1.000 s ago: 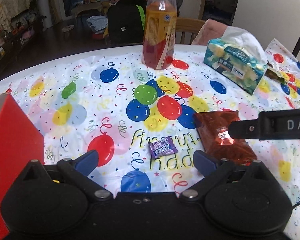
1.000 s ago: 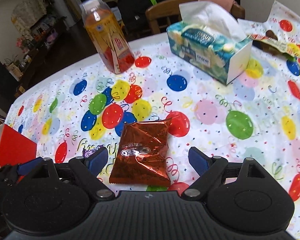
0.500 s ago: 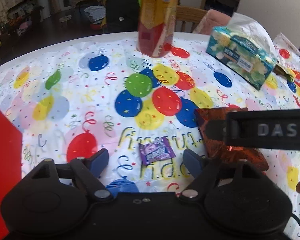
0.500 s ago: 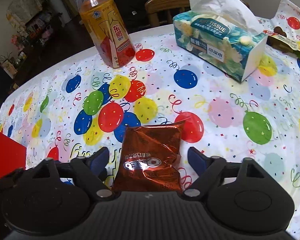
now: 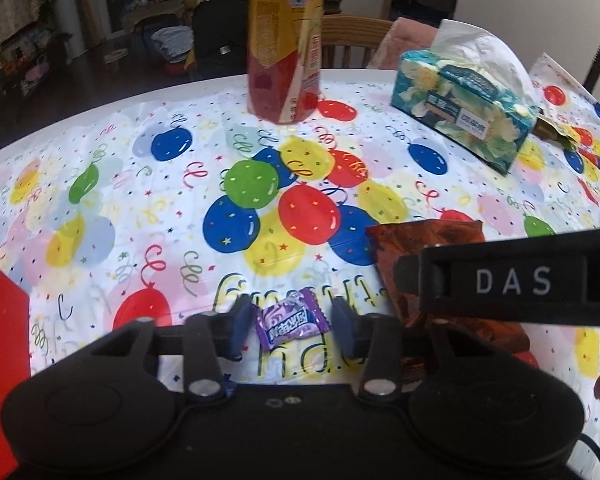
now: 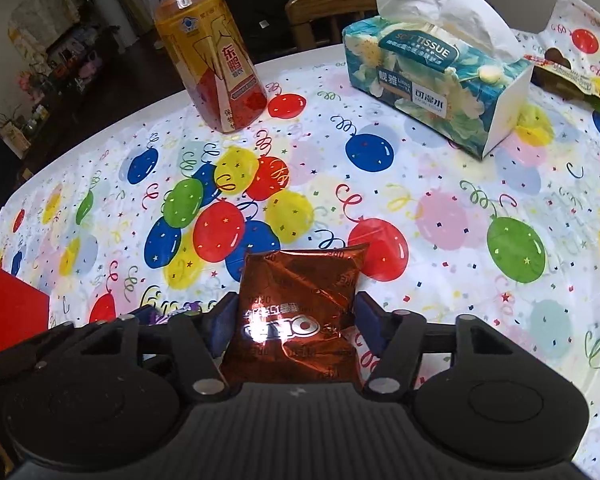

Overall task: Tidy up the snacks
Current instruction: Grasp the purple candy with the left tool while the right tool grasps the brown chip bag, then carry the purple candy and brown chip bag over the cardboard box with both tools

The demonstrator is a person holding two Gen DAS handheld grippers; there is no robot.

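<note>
Both grippers' jaws have narrowed, left gripper [image 5: 291, 323] around the small purple candy wrapper [image 5: 291, 323], right gripper [image 6: 293, 322] seemingly gripping the red-brown foil snack packet [image 6: 298, 312].

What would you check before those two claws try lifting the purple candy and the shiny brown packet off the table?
1. Purple candy sits between the left gripper fingers: ok.
2. Left fingers touching the wrapper: not ok, gaps show on both sides.
3. Brown Oreo packet centred in the right gripper: ok.
4. Right pads firmly squeezing the packet: cannot tell; they sit at its edges.
5. Drink bottle and tissue box stand well clear: ok.
6. Red box to the left open for snacks: cannot tell.
</note>
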